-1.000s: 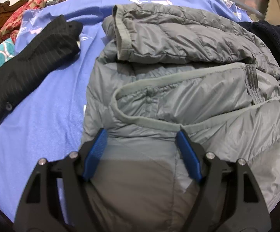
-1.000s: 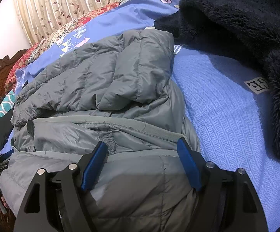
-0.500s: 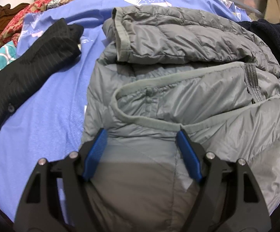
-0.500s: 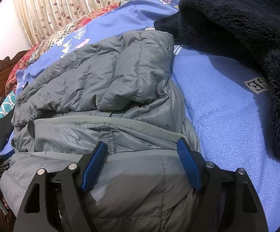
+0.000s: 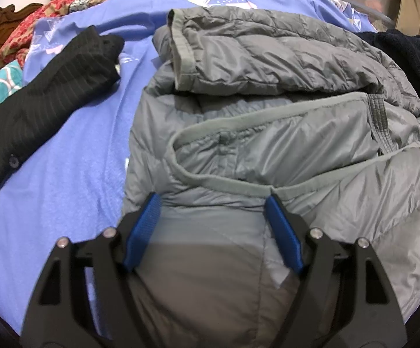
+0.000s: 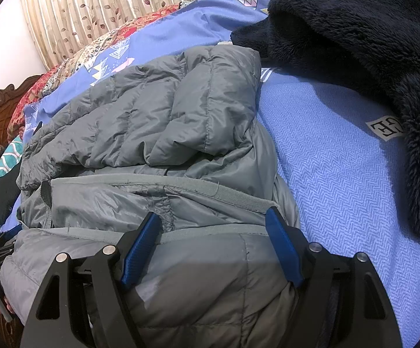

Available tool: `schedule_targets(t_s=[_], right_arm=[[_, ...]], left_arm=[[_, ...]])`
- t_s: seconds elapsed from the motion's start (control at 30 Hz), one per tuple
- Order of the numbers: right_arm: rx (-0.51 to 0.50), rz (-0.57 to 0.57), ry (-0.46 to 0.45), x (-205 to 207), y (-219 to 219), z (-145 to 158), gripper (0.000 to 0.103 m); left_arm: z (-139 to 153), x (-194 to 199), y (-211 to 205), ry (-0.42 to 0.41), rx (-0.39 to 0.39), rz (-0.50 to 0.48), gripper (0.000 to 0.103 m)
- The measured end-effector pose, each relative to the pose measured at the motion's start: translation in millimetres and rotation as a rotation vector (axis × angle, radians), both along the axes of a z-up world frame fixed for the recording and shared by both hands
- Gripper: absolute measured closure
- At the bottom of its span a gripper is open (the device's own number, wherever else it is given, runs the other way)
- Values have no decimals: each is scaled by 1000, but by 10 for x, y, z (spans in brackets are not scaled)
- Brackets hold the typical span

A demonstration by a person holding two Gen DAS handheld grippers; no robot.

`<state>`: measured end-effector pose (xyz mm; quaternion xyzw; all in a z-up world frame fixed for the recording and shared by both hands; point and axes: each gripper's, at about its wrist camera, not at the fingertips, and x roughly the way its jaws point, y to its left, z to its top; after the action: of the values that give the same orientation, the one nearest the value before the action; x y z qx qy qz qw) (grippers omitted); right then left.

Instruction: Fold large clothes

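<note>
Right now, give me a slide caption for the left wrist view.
Left gripper with open jaws over a folded grey puffer jacket on a blue bedspread.

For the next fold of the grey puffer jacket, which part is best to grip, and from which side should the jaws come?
Probably the near folded edge of the grey puffer jacket, under both grippers: left gripper at its left part, right gripper at its right. Come from the near side, jaws open over the edge. That flap lies flat, and the far sleeve is already folded over.
</note>
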<state>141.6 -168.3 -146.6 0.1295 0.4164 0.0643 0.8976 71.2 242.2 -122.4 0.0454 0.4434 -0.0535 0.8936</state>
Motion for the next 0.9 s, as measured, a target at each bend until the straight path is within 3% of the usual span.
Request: schedule_targets(t_s=[0.2, 0.3, 0.37, 0.43, 0.53, 0.63, 0.73, 0.8, 0.87, 0.9], right_arm=[[-4, 13, 15, 7, 5, 73, 10], [103, 9, -30, -144, -99, 333, 10], [160, 35, -111, -295, -182, 596, 10], [143, 82, -160, -335, -205, 836, 10], [97, 124, -192, -126, -192, 1107, 10], [107, 153, -166, 490, -105, 1280, 10], [152, 196, -115, 1255, 141, 1348, 10], [142, 224, -76, 1933, 433, 1334, 10], [126, 234, -20, 2419, 696, 1254, 10], [170, 248, 36, 2741, 878, 1164, 10]], left_arm=[[41, 33, 5, 30, 4, -10, 30], [237, -11, 42, 82, 8, -66, 30], [537, -176, 169, 24, -41, -105, 30], [774, -247, 276, -13, -63, -133, 29], [1111, -134, 405, -68, -30, -129, 15], [1320, 183, 504, -83, -77, -85, 14], [1351, 431, 487, -78, -199, -33, 14], [1233, 543, 415, -56, -288, -16, 14], [1125, 558, 323, -44, -329, -13, 14], [1025, 565, 262, -27, -343, -9, 14]])
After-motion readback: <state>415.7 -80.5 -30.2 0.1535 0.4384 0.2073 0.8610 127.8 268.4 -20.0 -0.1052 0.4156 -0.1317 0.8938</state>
